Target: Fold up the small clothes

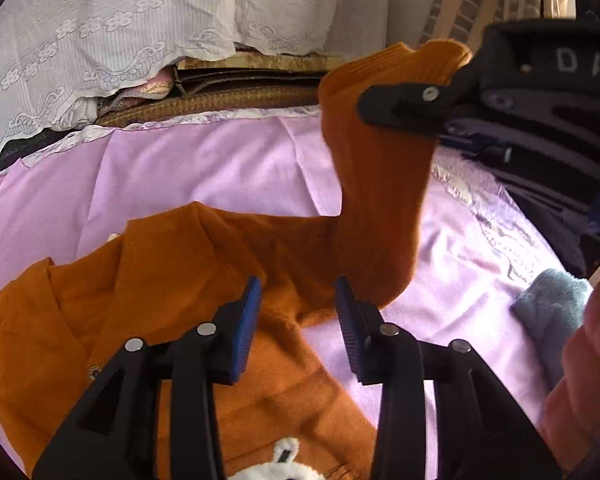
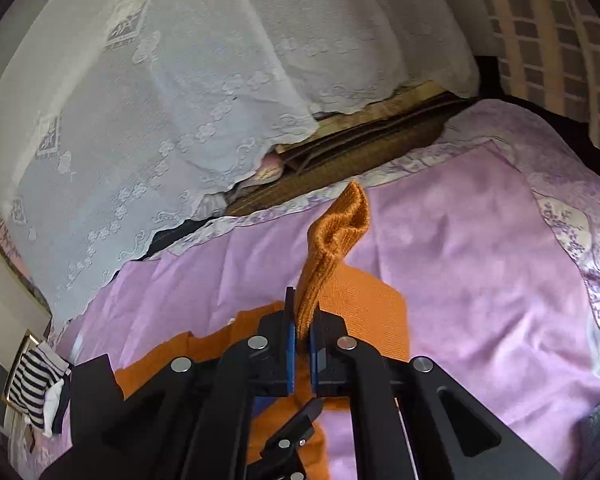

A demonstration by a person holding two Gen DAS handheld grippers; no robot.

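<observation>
An orange knit sweater (image 1: 172, 264) lies spread on the lilac bedspread (image 1: 204, 164), with a white fluffy appliqué (image 1: 280, 466) on its front. One sleeve (image 1: 380, 184) is lifted off the bed. My right gripper (image 1: 380, 110) is shut on that sleeve just below the ribbed cuff (image 1: 432, 60). In the right wrist view the cuff (image 2: 340, 228) stands up out of the closed right gripper (image 2: 302, 320). My left gripper (image 1: 298, 284) hovers low over the sweater's body, blue pads (image 1: 244, 328) apart, with flat cloth showing between them and nothing pinched.
A white lace cover (image 1: 100, 40) drapes over furniture behind the bed, with brown mats (image 1: 240, 92) under it. A grey-blue towel (image 1: 552, 312) lies at the right near a person's hand (image 1: 588, 360). A striped cloth (image 2: 36, 384) hangs at the far left.
</observation>
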